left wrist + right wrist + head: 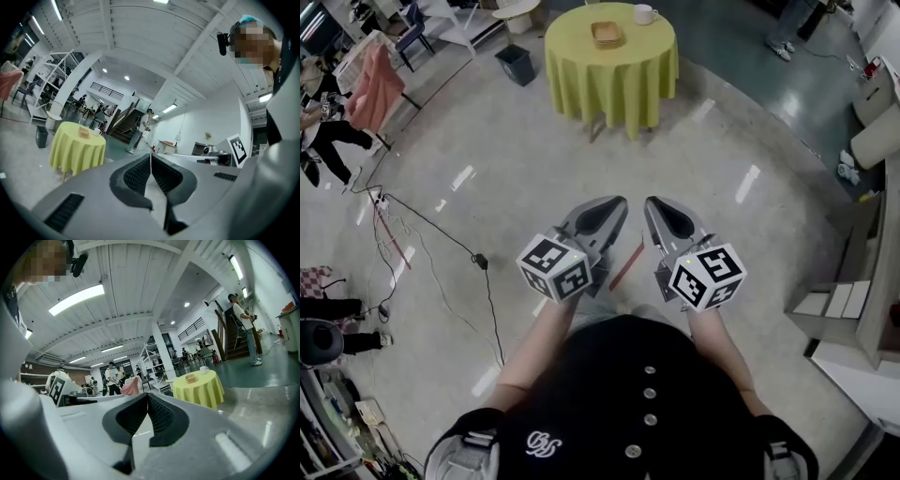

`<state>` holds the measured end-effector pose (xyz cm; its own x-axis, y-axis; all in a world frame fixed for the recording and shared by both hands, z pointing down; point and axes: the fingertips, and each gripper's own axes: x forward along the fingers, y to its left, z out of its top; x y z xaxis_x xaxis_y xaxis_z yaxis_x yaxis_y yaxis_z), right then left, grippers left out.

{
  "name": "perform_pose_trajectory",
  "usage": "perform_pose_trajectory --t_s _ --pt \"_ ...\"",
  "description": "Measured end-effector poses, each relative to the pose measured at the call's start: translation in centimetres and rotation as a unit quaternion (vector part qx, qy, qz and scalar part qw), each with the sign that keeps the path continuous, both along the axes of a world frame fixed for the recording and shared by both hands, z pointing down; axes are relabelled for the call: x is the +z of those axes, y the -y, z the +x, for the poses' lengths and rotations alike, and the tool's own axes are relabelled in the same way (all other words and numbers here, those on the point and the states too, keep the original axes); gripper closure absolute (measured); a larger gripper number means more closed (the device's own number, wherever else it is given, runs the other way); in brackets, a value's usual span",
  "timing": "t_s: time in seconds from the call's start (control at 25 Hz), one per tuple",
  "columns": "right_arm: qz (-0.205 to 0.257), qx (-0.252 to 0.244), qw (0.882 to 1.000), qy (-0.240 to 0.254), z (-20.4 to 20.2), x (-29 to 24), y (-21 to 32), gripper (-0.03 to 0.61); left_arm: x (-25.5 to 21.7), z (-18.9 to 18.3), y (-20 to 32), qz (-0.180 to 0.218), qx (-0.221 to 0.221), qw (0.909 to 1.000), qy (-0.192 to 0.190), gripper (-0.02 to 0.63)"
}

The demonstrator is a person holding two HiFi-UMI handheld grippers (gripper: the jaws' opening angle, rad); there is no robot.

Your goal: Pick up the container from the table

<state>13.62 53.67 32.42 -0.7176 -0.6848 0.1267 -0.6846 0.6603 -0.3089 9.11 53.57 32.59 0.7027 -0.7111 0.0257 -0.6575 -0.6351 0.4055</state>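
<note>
Left gripper (617, 204) and right gripper (654, 206) both have jaws together, empty; the container (607, 35), perhaps wicker, sits on the table (623, 75) near a cup (644, 14).

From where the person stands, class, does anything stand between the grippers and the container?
Nothing visible does. Only open floor lies between the left gripper, the right gripper and the table bearing the container; the cup sits beside it, not in front.
</note>
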Motion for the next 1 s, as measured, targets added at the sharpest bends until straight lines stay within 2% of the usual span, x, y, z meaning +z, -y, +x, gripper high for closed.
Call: perform_pose_trajectory --t_s 0.36,0.68,1.0 --pt "-0.020 0.034 0.999 -0.005 -2.7 1.2 11.1 0.575 1.0 -3.6 10.2 -0.019 0.026 0.9994 -0.010 0.595" --pt "-0.018 0.046 0.999 -0.008 -7.5 0.2 20.1 0.575 -0.4 -7.4 19.4 -0.012 0.055 0.9984 -0.009 0.595" --pt "-0.016 0.052 0.999 0.002 -10.8 0.2 26.1 0.575 0.3 -10.7 25.1 -0.020 0.065 0.9976 -0.012 0.595"
